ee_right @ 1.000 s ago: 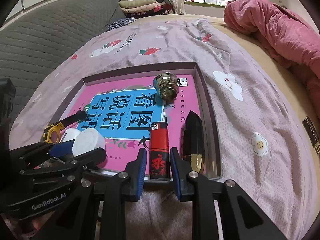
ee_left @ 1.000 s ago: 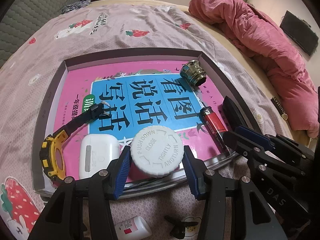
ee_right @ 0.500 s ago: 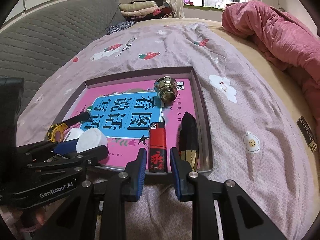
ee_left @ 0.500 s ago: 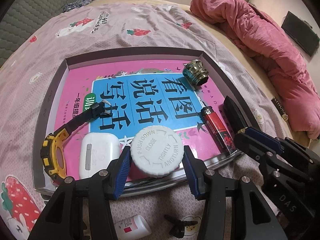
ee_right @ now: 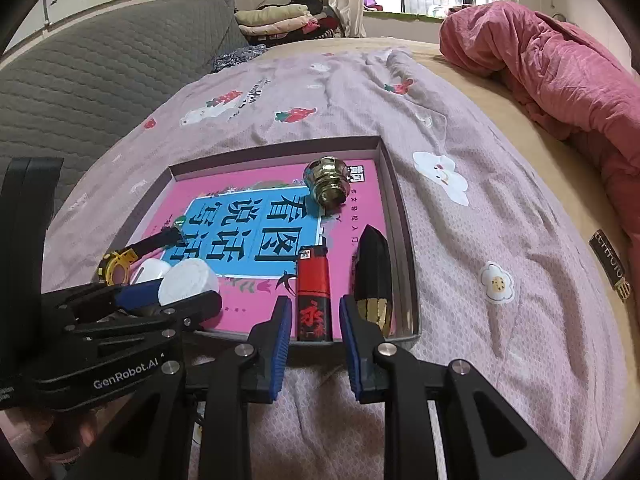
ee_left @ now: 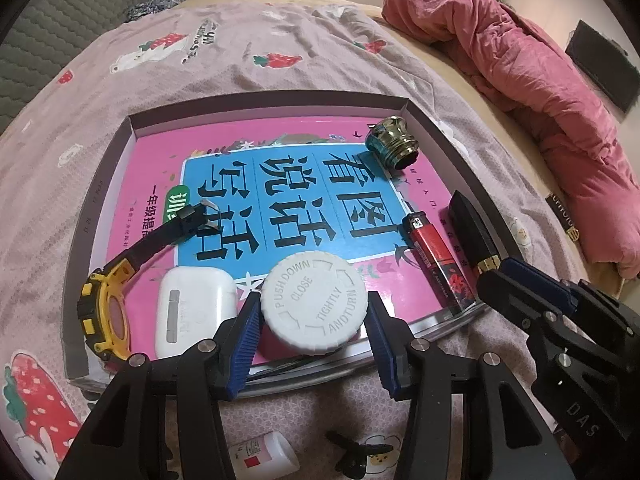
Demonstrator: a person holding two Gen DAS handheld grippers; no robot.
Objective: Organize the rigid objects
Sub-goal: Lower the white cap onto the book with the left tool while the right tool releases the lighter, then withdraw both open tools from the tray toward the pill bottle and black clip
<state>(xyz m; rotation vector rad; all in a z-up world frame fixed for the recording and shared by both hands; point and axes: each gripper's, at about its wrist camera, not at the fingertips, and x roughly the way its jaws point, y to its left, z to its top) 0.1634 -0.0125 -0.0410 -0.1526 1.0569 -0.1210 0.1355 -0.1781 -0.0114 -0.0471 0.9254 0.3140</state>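
A shallow box with a pink and blue book cover inside lies on the bed. In it are a white-capped pink bottle, a white earbud case, a yellow watch, a red lighter, a black and gold case and a metal knob. My left gripper stands around the bottle with small gaps at the cap. My right gripper is open and empty, just short of the lighter at the box's near edge.
A small white bottle and a black key-like piece lie on the sheet below my left gripper. A pink duvet is heaped at the right. A grey headboard and folded clothes are at the back left.
My right gripper has pulled back from the red lighter, which stays in the box. My left gripper has stayed around the white-capped bottle.
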